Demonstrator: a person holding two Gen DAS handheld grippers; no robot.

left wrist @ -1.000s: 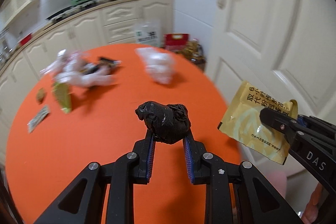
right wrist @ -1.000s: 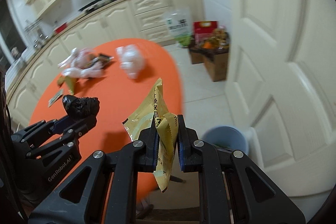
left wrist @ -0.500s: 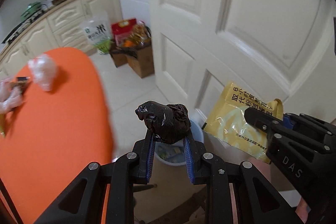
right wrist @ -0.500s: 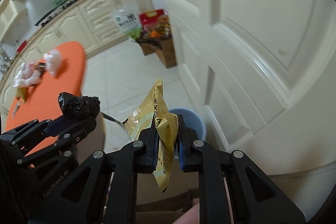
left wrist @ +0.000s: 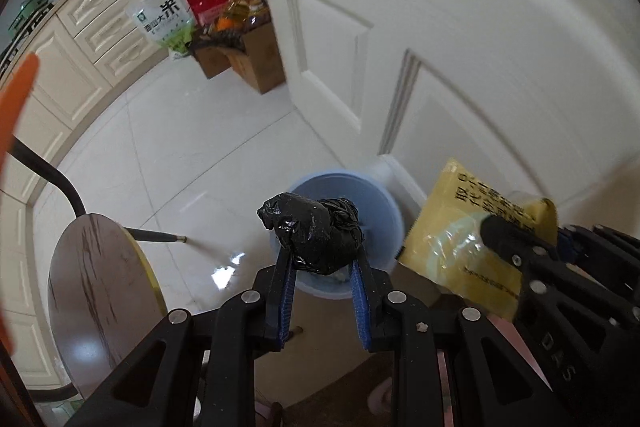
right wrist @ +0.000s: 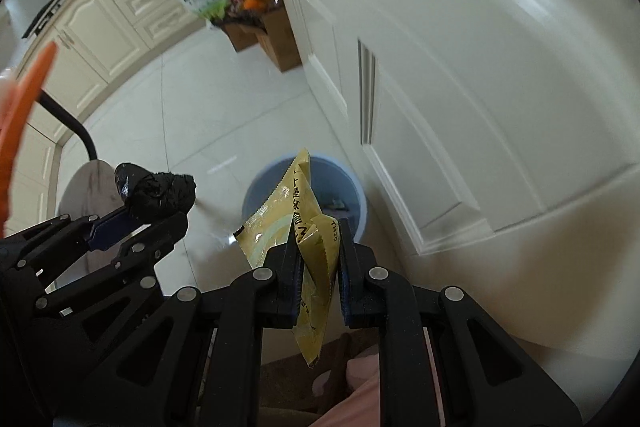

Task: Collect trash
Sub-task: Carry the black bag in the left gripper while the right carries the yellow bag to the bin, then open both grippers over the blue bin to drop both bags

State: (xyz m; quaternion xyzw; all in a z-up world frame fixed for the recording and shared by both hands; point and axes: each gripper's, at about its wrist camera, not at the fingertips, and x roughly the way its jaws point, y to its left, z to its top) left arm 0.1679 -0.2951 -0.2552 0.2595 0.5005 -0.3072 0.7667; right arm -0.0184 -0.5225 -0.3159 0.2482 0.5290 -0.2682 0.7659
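Note:
My left gripper (left wrist: 322, 259) is shut on a crumpled black plastic bag (left wrist: 314, 237) and holds it above a blue trash bin (left wrist: 360, 199) on the floor by the white door. My right gripper (right wrist: 318, 247) is shut on a yellow foil packet (right wrist: 298, 227), also over the blue trash bin (right wrist: 344, 195). The packet (left wrist: 468, 239) and right gripper show at the right of the left wrist view. The black bag (right wrist: 156, 191) and left gripper (right wrist: 132, 217) show at the left of the right wrist view.
The orange table edge (left wrist: 16, 99) is at far left, with a round wooden stool (left wrist: 96, 291) below it. A cardboard box of groceries (left wrist: 240, 51) and a rice bag (left wrist: 164, 19) stand by the cream cabinets (left wrist: 100, 27). The white door (left wrist: 460, 47) fills the right.
Both grippers have swung away from the orange table and tilted down toward the floor. The blue bin is now larger and directly under the held bag and packet.

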